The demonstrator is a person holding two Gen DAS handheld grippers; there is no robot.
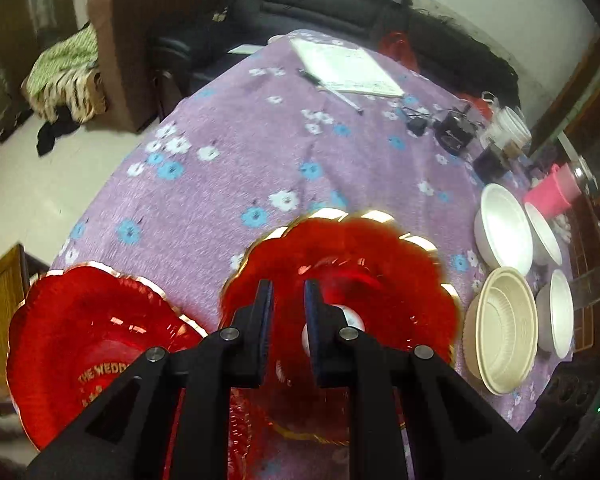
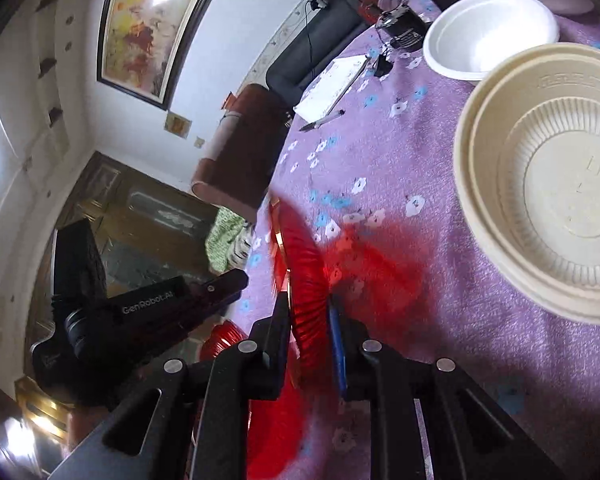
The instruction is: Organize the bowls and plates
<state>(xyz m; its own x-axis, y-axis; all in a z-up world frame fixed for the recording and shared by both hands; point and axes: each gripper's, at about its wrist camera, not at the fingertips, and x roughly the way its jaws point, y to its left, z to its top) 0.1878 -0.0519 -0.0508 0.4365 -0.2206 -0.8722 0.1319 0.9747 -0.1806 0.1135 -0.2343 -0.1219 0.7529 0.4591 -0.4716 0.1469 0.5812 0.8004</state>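
Right wrist view: the right gripper (image 2: 310,314) clamps the rim of a translucent red scalloped plastic plate with gold edging (image 2: 306,264), held on edge above the purple flowered tablecloth (image 2: 400,280). The left gripper (image 1: 288,300), fingers nearly shut, appears to pinch the same plate (image 1: 352,256) at its near rim. A second red plate (image 1: 96,332) lies to the left, nearer the left hand; cream ribbed bowls (image 1: 504,328) sit right.

Gold letters "THE WEDD" stand on the shiny red plate with the wavy gold edge (image 1: 92,344). White letters "GenRobot.AI" stand on the black left gripper (image 2: 152,304).
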